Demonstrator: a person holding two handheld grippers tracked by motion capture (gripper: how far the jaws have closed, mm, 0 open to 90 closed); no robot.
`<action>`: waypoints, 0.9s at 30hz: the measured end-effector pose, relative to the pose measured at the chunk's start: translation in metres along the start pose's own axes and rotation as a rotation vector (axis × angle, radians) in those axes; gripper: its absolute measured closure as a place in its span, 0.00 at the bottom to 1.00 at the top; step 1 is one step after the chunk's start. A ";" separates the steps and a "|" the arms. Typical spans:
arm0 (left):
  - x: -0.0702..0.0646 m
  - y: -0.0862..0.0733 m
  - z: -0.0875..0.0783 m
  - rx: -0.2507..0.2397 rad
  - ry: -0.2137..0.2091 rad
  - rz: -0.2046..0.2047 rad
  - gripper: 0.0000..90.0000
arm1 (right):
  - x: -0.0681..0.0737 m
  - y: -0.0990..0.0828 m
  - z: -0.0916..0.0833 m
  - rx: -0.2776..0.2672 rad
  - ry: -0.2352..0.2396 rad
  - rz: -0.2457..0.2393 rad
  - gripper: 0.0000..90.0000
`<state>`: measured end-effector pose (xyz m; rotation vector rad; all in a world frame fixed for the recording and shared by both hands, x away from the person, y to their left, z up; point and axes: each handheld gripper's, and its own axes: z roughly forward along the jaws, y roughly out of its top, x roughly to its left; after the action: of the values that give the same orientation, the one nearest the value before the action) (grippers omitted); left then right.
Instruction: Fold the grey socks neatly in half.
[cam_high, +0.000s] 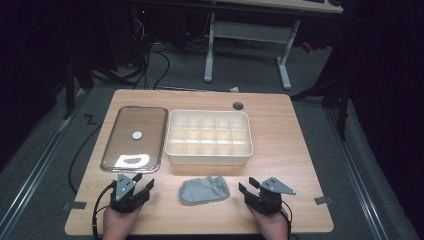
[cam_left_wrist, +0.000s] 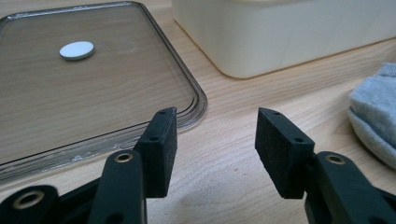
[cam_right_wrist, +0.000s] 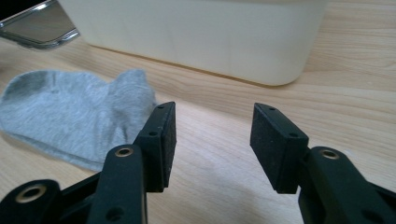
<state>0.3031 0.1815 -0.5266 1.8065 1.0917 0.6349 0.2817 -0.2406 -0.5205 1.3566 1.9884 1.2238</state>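
A grey sock (cam_high: 204, 189) lies crumpled on the wooden table (cam_high: 280, 150) near its front edge, between my two grippers. My left gripper (cam_high: 142, 181) rests to the sock's left, open, with bare wood between its jaws (cam_left_wrist: 215, 140). My right gripper (cam_high: 247, 186) sits to the sock's right, open and holding nothing (cam_right_wrist: 212, 140). The sock (cam_right_wrist: 74, 112) lies just left of the right gripper's left jaw. In the left gripper view the sock (cam_left_wrist: 373, 116) shows at the right edge. A cream box with several compartments (cam_high: 208, 137) stands behind the sock.
A clear lid (cam_high: 135, 137) with a white round disc (cam_high: 137, 134) lies flat left of the box. A dark round hole (cam_high: 238, 105) sits near the table's far edge. Pieces of tape (cam_high: 324, 200) mark the table's front corners. A desk frame stands on the floor beyond.
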 end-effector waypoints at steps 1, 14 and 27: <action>-0.001 0.001 -0.001 -0.004 -0.001 0.004 0.55 | 0.002 0.001 0.001 0.001 0.009 -0.004 0.59; -0.055 0.012 0.013 0.048 -0.145 0.106 0.54 | 0.025 0.006 0.009 0.027 0.086 -0.036 0.63; -0.083 0.014 0.040 0.114 -0.172 0.149 0.70 | 0.037 0.007 0.023 0.099 0.096 -0.043 0.68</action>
<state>0.3002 0.0885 -0.5308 2.0145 0.8997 0.5020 0.2871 -0.1971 -0.5219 1.3165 2.1593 1.2061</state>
